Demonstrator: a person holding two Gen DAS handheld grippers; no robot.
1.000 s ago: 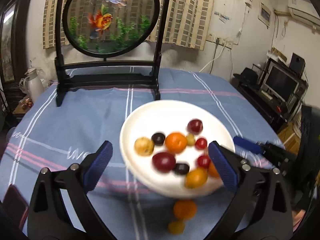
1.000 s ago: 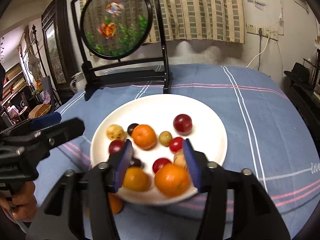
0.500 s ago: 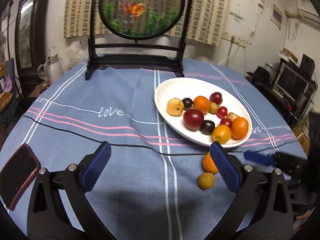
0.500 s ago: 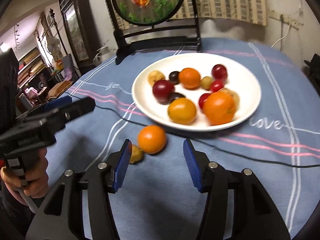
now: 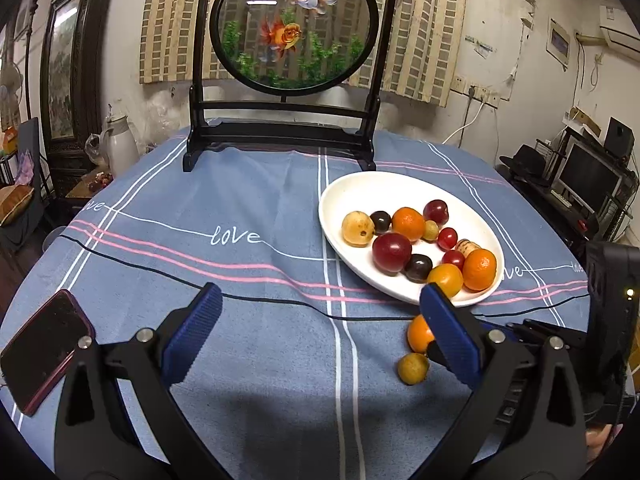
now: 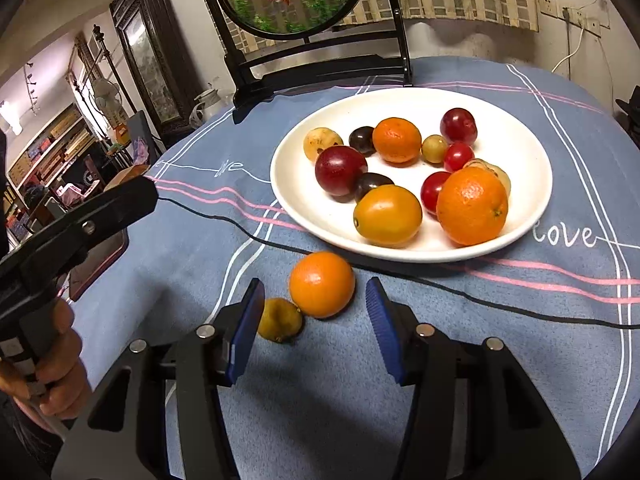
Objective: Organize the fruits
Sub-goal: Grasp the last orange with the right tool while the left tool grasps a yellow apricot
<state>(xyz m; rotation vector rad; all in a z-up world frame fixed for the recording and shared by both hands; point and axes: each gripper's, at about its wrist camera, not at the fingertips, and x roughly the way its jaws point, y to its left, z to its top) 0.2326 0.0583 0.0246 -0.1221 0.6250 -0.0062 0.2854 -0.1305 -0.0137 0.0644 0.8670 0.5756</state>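
Right claw [image 6: 316, 320] nearer, spread around glossy loose orange [image 6: 322, 284] (untouched), left claw [image 5: 320, 336] spread

goldfish screen [image 5: 294, 28], phone [image 5: 42, 346], white jug [image 5: 120, 148]

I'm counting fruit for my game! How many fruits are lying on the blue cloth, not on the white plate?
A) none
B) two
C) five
B: an orange and a small yellowish fruit lie on the tablecloth just in front of the plate.
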